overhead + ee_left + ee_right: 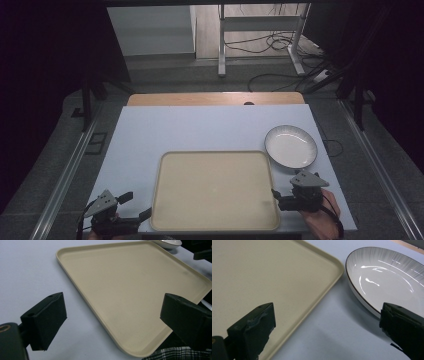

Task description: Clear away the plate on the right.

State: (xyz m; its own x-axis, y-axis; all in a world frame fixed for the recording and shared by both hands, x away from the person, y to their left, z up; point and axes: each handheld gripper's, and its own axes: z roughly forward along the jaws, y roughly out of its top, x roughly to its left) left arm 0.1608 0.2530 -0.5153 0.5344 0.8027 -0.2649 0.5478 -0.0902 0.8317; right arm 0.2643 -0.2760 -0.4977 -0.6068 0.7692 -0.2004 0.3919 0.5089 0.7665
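An empty beige tray (156, 200) lies at the near middle of the table. An empty white plate (291, 146) with a dark rim sits just past the tray's far right corner. My left gripper (136, 205) is open at the tray's near left corner; in the left gripper view its jaws (115, 307) stand wide apart with the tray's rim (80, 293) between them, untouched. My right gripper (276, 198) is open at the tray's right edge. In the right gripper view (327, 317) one jaw stands over the tray (324, 292) and the other by the plate (387, 272).
A pale mat (200, 130) covers the table, and a wooden strip (215, 98) shows at its far edge. Desk legs and cables (270, 45) lie on the floor beyond. A plaid cloth (175, 353) shows at the near tray corner.
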